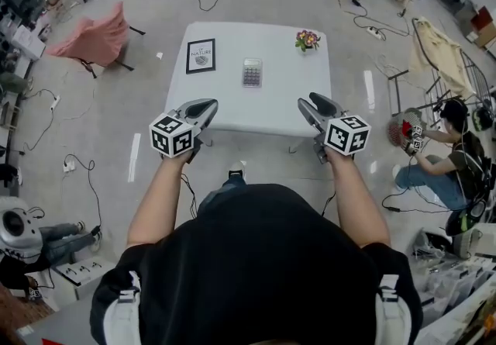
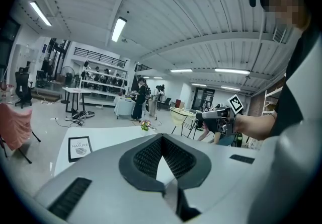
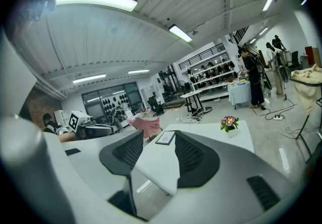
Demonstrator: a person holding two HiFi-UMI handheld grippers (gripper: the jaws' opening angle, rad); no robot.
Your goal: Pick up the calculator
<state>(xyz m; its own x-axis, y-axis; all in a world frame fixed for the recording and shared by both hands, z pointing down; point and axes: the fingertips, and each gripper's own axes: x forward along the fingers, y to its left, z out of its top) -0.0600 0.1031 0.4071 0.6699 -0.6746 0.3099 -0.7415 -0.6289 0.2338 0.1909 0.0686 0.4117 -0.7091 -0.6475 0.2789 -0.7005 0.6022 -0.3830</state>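
The calculator [image 1: 252,72], grey with a keypad, lies flat near the middle of the white table [image 1: 271,107]. Both grippers hover at the table's near edge, well short of the calculator. My left gripper [image 1: 212,105] is at the near left corner, its tips together and nothing between them; in the left gripper view the left gripper [image 2: 161,136] shows its pads meeting at the far end. My right gripper [image 1: 306,101] is at the near right corner; in its own view the right gripper [image 3: 159,135] has wide, empty jaws. The calculator is hidden in both gripper views.
A framed picture [image 1: 201,56] lies at the table's far left and a small flower pot [image 1: 308,40] at its far right. A pink draped chair [image 1: 97,37] stands left of the table. To the right are a rack with cloth [image 1: 438,56] and a crouching person [image 1: 449,157]. Cables cross the floor.
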